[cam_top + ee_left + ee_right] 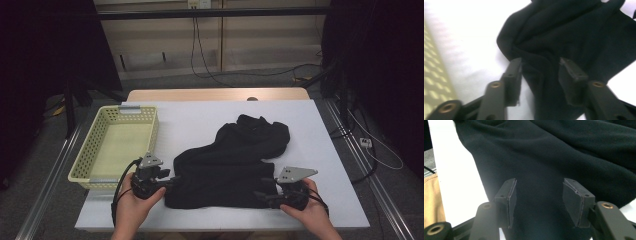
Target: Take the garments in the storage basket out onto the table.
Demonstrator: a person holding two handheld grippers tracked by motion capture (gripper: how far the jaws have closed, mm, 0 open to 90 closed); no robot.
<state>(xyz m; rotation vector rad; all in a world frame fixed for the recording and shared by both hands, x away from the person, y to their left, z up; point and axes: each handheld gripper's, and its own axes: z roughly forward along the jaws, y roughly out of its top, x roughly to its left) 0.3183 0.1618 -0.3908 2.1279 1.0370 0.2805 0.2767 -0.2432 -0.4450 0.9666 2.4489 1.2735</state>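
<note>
Centrally, on white table [320,150]: black cloth [235,160], soft, matte, fleece-like, crumpled into folds; broad lower part at centre-bottom of high view, narrower lobe reaching up toward upper centre.

Left of frame: basket [82,160], pale yellow, rectangular, lattice-walled plastic, lying beside cloth but apart from it; seen as blurred yellow grid along left edge of left gripper view.

Lower left of high view: left gripper [170,182], black, with grey three-cornered plate, held in hand [132,205], at cloth's left edge. Jaws spread; in left gripper view [540,72] a fold of cloth lying between the pads, neither pad pressing on it.

Lower right of high view: right gripper [262,195], same build, held in hand [312,212], at cloth's lower right edge. Jaws spread; in right gripper view [539,195] smooth cloth surface under and between the pads, nothing pinched.

Beyond table, top of high view: wooden panelling with dangling cables [200,50]; dark drapes [50,50] at both upper corners; metal rail [370,170] along table sides. No obstacle between grippers and cloth.
</note>
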